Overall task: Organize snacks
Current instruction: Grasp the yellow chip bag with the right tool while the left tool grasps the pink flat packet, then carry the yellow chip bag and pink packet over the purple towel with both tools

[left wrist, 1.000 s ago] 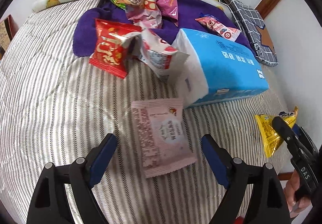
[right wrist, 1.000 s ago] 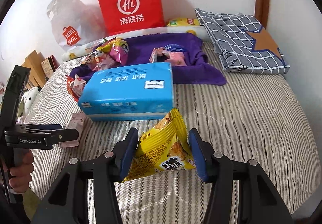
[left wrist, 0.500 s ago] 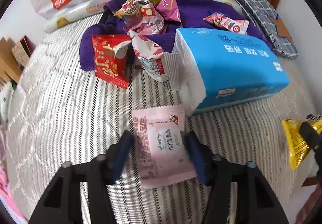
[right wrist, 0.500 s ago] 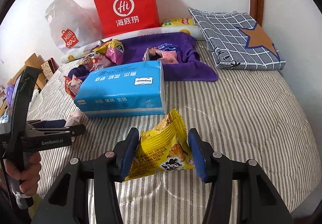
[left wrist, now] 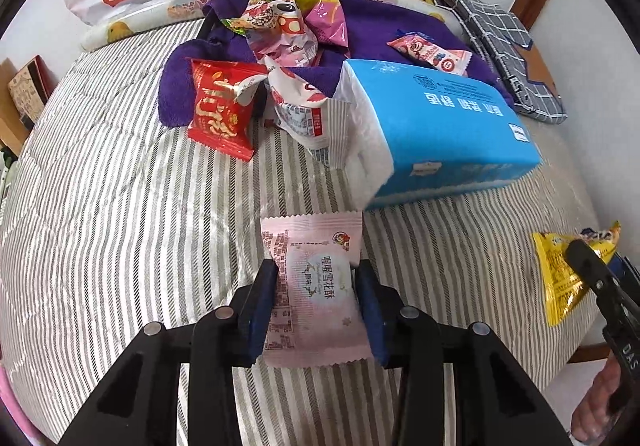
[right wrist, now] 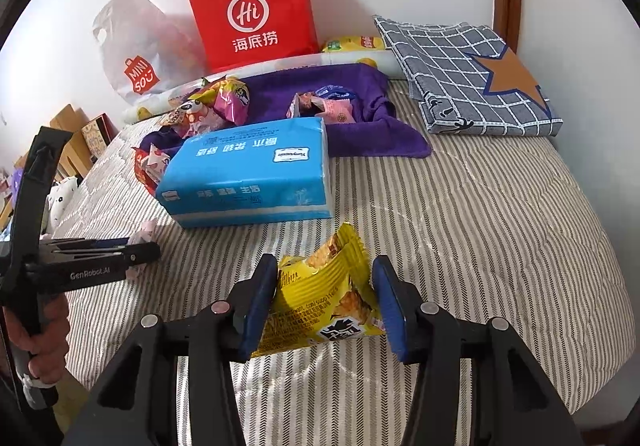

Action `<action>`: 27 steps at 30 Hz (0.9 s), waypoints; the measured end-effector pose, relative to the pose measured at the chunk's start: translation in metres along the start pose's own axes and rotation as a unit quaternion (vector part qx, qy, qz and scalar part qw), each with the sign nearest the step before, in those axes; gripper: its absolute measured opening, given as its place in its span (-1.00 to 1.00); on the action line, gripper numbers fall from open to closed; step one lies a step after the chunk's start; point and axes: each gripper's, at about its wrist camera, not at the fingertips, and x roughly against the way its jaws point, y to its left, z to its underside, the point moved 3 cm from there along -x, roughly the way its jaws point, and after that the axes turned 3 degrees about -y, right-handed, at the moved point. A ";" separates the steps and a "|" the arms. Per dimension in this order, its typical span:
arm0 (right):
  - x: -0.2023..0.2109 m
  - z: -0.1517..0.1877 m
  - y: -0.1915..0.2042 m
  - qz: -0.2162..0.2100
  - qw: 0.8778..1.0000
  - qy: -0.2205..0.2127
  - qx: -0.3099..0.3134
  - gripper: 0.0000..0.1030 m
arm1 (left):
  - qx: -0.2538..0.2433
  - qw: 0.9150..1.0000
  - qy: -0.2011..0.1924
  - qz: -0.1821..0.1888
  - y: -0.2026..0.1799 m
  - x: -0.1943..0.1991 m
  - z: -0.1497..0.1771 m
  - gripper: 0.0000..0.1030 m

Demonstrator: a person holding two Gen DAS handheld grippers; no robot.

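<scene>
Open striped bed (right wrist: 460, 213) right of tissue pack (left wrist: 440, 125). Left gripper (left wrist: 316, 298) pinches flat pink packet (left wrist: 316, 286); right gripper (right wrist: 326, 302) pinches crumpled yellow packet (right wrist: 324, 306).

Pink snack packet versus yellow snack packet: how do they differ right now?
The pink snack packet is flat and rectangular, lying along the striped bedcover in the left tongs. The yellow snack packet is puffy, creased and stands tilted in the right tongs. Both are sealed and gripped between blue pads.
</scene>
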 end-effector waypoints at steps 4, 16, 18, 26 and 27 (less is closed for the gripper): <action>0.005 -0.002 0.007 -0.003 1.000 -0.006 0.001 -0.06 | -0.002 1.000 -0.006 0.009 0.002 0.011 0.004 -0.26; 0.012 -0.005 0.024 -0.007 1.000 -0.013 0.009 -0.18 | -0.012 0.999 -0.029 0.042 -0.002 0.045 0.004 -0.26; 0.014 -0.008 0.025 -0.011 1.000 -0.014 0.008 -0.18 | -0.014 0.998 -0.033 0.047 -0.003 0.049 0.003 -0.26; 0.019 -0.019 0.031 -0.019 0.999 -0.025 0.008 -0.19 | -0.018 0.997 -0.049 0.065 -0.006 0.065 -0.009 -0.26; 0.019 -0.022 0.031 -0.019 0.999 -0.027 0.009 -0.19 | -0.019 0.996 -0.052 0.066 -0.006 0.068 -0.013 -0.26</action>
